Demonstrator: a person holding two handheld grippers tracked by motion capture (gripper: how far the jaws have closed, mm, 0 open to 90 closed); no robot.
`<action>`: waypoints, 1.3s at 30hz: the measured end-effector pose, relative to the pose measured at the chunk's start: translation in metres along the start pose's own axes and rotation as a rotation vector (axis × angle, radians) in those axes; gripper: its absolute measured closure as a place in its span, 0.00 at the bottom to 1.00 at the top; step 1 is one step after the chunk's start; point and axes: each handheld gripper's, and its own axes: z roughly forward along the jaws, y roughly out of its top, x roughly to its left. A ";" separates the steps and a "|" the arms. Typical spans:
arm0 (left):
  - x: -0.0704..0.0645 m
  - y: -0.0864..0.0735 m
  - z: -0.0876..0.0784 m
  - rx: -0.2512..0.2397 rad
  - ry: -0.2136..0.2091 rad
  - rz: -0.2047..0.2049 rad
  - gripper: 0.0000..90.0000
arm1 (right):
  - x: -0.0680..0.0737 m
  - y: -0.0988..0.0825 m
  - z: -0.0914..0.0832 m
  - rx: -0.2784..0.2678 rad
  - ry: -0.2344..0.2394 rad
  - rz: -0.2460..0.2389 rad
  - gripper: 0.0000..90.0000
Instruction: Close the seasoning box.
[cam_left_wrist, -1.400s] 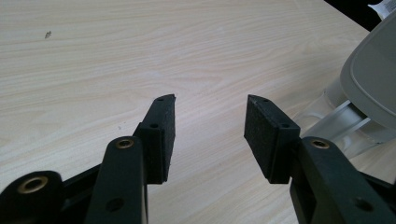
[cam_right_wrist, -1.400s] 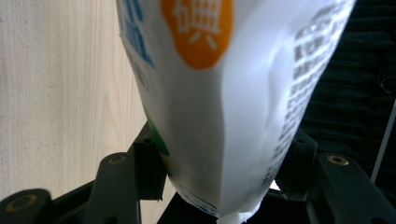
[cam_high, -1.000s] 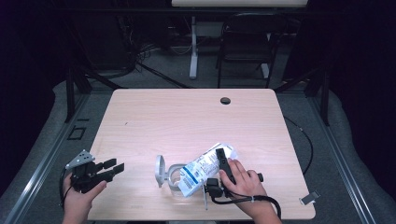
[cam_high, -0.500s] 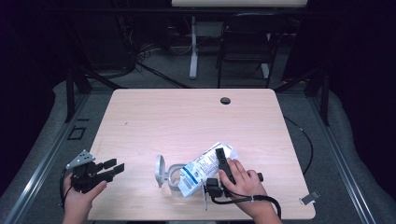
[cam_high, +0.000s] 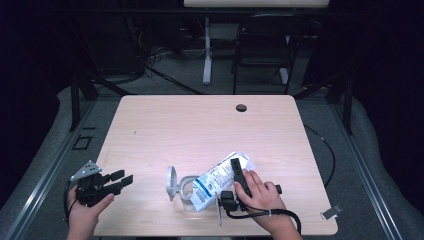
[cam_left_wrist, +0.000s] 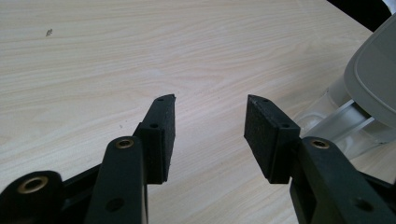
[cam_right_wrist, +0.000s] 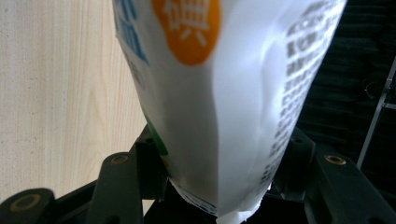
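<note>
A: Dark room, black curtains, a chair and cables on the floor behind, and one pale wooden table (cam_high: 200, 130) lit in the middle of it. Near the front edge, right of centre, lies a white bag (cam_high: 217, 181) with blue print.

B: And the right gripper (cam_high: 234, 176) has it. In the right gripper view the jaws stand fairly wide, one on each side of the bag's (cam_right_wrist: 224, 93) bottom seam, and it bulges between them. I read that as a grip on a fat bag.

A: Its mouth end points at a clear container (cam_high: 186, 191) with a hinged lid (cam_high: 171, 182) standing open, just beside it toward the front edge.

B: So it looks like filling the container. How far along?

A: Early, I'd judge. The bag is held and aimed, but it lies low on the table rather than tipped up. Whether anything is inside the container, I can't tell.

B: The left gripper (cam_high: 122, 178)?

A: Near the front left corner, well apart from the bag. The left gripper view shows its pads (cam_left_wrist: 163, 130) wide apart over bare wood, holding nothing, with the lid (cam_left_wrist: 373, 79) at the right edge.

B: The right gripper view adds an orange badge on the bag's front; the high view can't make that out.
</note>
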 end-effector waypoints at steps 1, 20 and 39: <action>0.000 0.000 0.000 0.000 0.000 0.000 0.60 | 0.000 0.000 0.000 0.000 -0.001 -0.003 0.53; 0.001 0.000 0.000 0.002 0.002 0.002 0.60 | -0.002 0.001 -0.001 0.008 -0.009 -0.028 0.53; 0.001 0.000 -0.001 -0.001 0.001 0.002 0.60 | -0.003 0.001 0.000 0.003 -0.012 -0.044 0.53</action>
